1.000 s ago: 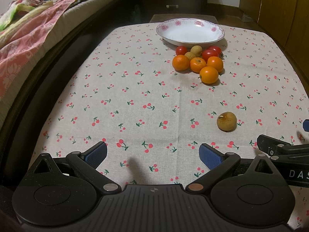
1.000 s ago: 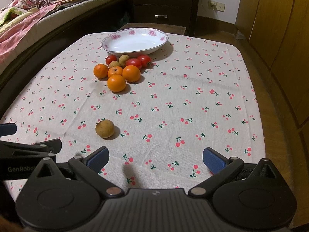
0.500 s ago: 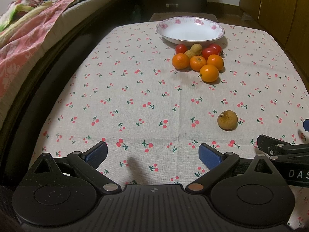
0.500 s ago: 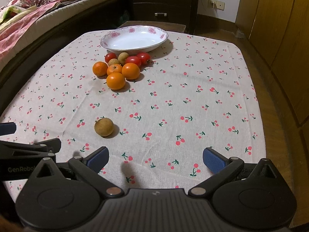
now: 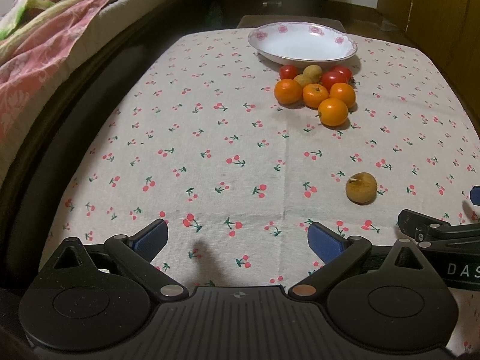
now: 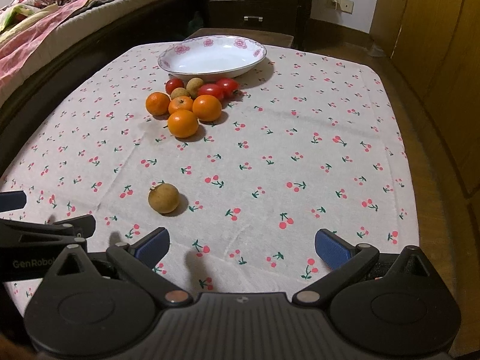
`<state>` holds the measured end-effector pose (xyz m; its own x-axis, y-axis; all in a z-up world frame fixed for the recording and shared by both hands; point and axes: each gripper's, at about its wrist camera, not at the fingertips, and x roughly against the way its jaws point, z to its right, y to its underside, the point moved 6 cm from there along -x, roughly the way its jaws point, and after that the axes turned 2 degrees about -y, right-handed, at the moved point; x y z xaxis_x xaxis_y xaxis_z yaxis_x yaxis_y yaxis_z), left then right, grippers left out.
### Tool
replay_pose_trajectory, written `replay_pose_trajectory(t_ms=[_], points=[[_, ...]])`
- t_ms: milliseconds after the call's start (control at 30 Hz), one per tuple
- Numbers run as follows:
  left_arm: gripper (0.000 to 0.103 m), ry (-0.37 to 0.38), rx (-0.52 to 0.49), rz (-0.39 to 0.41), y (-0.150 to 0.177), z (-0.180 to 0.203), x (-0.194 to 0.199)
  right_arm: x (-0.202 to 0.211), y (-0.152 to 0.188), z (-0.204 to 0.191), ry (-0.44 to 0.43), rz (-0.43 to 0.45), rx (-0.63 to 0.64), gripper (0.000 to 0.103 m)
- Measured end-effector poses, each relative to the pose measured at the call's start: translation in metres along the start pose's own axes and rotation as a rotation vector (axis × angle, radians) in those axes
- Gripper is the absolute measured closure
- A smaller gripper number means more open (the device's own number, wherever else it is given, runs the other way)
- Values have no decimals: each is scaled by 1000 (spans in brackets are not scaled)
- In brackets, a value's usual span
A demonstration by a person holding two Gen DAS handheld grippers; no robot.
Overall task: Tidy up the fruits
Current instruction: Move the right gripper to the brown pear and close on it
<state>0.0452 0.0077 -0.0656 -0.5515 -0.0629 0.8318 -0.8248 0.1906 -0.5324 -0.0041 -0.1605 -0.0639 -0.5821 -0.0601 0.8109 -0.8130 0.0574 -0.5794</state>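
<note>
A white dish with pink flowers (image 5: 303, 45) (image 6: 213, 57) stands empty at the table's far end. Just in front of it lies a cluster of several oranges (image 5: 333, 111) (image 6: 183, 123), red tomatoes (image 5: 331, 78) (image 6: 211, 90) and small brown fruits (image 5: 312, 70) (image 6: 194, 85). One brown fruit (image 5: 361, 187) (image 6: 163, 198) lies alone nearer to me. My left gripper (image 5: 237, 238) is open over the near cloth, the lone fruit ahead to its right. My right gripper (image 6: 241, 244) is open too, that fruit ahead to its left. Both hold nothing.
The table wears a cherry-print cloth (image 5: 210, 138) (image 6: 300, 150). A bed with pink bedding (image 5: 45, 36) runs along the left side. A dark chest of drawers (image 6: 255, 0) stands beyond the table, wooden cabinets (image 6: 435, 45) on the right.
Both grippers have tilted slightly, so the dish and fruit sit a little higher in view. Nothing on the table has moved and both grippers stay open.
</note>
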Motion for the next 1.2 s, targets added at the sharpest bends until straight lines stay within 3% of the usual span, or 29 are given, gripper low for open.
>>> replay_pose_trajectory(t_ms=[233,433,600,1200], points=[[2,-2,24,-12,-3,-7,-5,-6,-11,-8,-25,3,33,4],[2,-24,26,-19,-6,-14,-9,-16,-18,-19,-81,-14,49,19],[2,-14,29,-42,-3,-16,-15,-25,-20,-31,-116,-41,81,43],[0,6,42,-83,3,-15,-29,-33,-21,-55,-155,-40,204,81]])
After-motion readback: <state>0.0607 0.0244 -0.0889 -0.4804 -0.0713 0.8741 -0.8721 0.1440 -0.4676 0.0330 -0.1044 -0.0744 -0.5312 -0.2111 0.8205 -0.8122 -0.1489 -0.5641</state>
